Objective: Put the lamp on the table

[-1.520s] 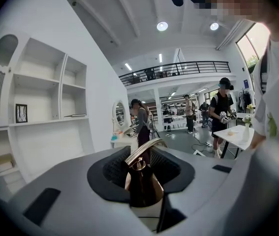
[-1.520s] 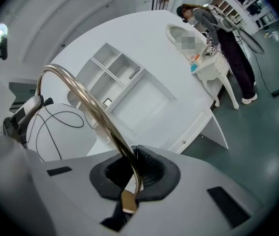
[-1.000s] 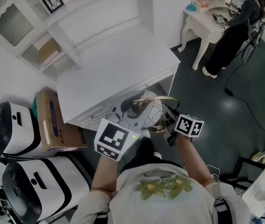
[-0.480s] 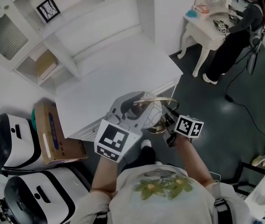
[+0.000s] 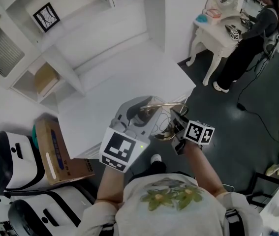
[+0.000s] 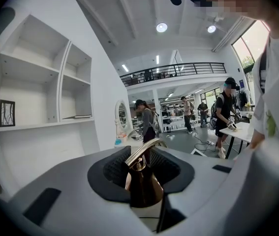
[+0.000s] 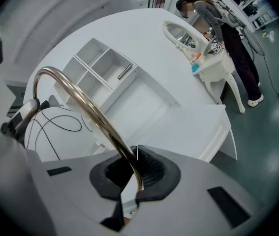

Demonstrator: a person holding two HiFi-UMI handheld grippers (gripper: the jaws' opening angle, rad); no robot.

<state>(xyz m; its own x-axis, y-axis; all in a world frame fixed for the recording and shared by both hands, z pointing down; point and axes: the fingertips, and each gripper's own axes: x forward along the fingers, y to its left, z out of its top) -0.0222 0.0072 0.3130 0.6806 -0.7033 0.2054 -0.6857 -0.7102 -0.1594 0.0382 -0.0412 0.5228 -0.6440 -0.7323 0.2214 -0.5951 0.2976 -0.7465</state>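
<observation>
The lamp has a gold arched arm (image 5: 165, 105), a white globe shade (image 5: 162, 123) with thin black lines, and a brass cone. I hold it in the air over the front edge of the white table (image 5: 124, 82). My left gripper (image 5: 140, 111) is shut on the brass cone (image 6: 144, 188). My right gripper (image 5: 174, 121) is shut on the gold arm (image 7: 80, 102), which curves up and left past the globe (image 7: 55, 132). The table top (image 7: 178, 127) lies beyond the right jaws.
White shelving (image 5: 46, 77) backs the table. A cardboard box (image 5: 55, 146) and white machines (image 5: 11, 156) stand at the left. A person (image 5: 247, 38) stands at a white dressing table (image 5: 218, 26) at the far right. Cables (image 5: 257, 107) cross the dark floor.
The table has drawn nearer and slid under the lamp; a second ago the lamp hung off its front edge. Both grippers keep the same hold.
</observation>
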